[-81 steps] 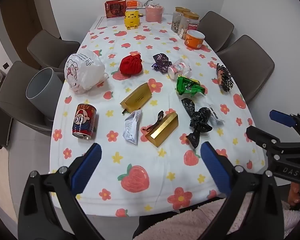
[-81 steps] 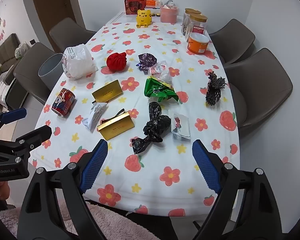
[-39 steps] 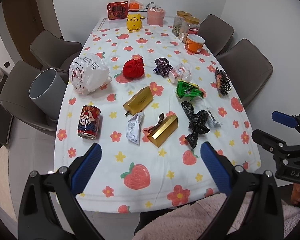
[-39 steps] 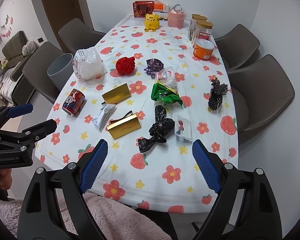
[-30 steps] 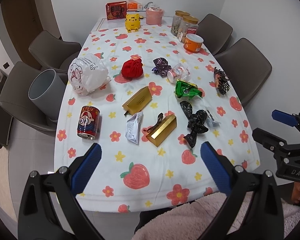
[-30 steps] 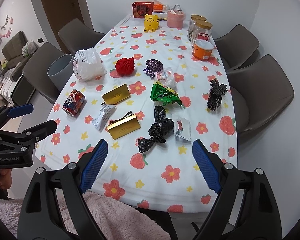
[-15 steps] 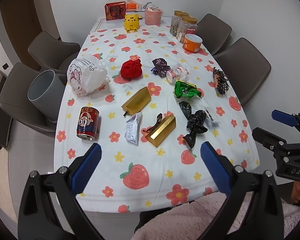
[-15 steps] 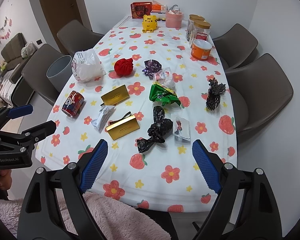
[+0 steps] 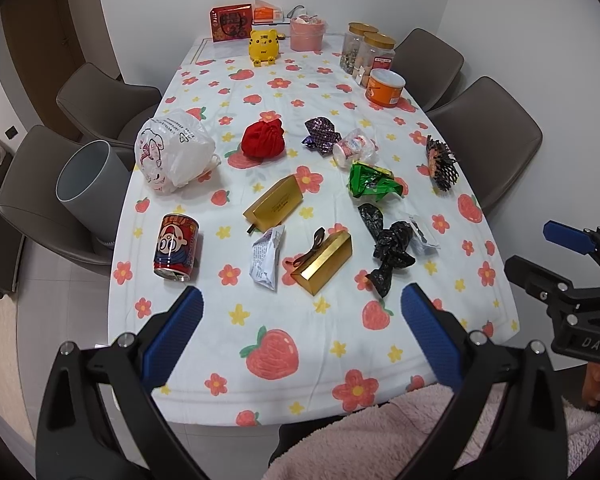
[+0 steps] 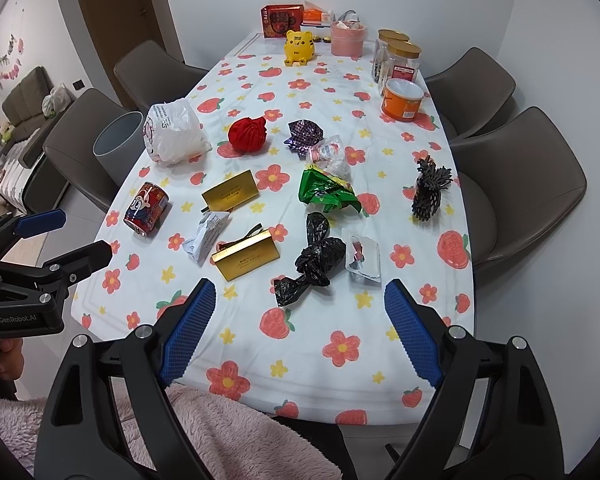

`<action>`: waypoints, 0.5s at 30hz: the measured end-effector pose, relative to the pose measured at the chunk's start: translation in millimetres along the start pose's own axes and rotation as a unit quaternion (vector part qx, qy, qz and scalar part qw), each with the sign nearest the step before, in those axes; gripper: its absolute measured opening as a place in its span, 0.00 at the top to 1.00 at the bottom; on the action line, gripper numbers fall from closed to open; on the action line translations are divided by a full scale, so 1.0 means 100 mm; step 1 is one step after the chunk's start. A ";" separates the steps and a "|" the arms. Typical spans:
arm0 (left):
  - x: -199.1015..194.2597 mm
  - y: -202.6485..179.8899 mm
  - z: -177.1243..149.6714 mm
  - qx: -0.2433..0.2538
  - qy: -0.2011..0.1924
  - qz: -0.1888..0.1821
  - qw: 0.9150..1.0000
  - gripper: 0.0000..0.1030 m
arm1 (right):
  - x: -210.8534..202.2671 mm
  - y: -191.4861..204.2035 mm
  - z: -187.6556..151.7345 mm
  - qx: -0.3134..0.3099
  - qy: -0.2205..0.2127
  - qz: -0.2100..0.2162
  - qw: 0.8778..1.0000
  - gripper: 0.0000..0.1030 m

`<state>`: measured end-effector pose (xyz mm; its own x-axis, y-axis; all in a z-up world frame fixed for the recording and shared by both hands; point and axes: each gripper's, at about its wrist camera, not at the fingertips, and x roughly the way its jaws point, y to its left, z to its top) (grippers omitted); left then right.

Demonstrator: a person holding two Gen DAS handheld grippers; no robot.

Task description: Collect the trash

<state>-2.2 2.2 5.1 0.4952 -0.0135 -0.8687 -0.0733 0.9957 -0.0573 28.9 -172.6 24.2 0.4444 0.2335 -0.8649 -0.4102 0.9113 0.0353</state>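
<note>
Both tools hang wide open and empty at the bottom of the frame: left gripper (image 9: 300,316), right gripper (image 10: 300,320). Just beyond, at centre, a gold box (image 9: 323,262) lies with its long axis toward upper right, beside a black bag (image 9: 390,246). At middle left a red can (image 9: 176,247) lies on its side, open end toward the viewer. The grey bin (image 9: 86,188) stands past the table (image 9: 280,380) edge, on the left.

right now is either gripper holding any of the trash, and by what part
Nothing is held: the left gripper and right gripper are both open and empty, above the table's near edge.
</note>
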 end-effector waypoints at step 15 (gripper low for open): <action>0.00 0.00 0.00 0.000 -0.001 0.000 1.000 0.04 | 0.00 0.00 0.00 0.000 0.000 0.000 1.000 0.19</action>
<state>-2.3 2.2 5.1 0.4961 -0.0144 -0.8681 -0.0732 0.9956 -0.0583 28.8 -172.8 24.6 0.4442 0.2344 -0.8647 -0.4106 0.9111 0.0361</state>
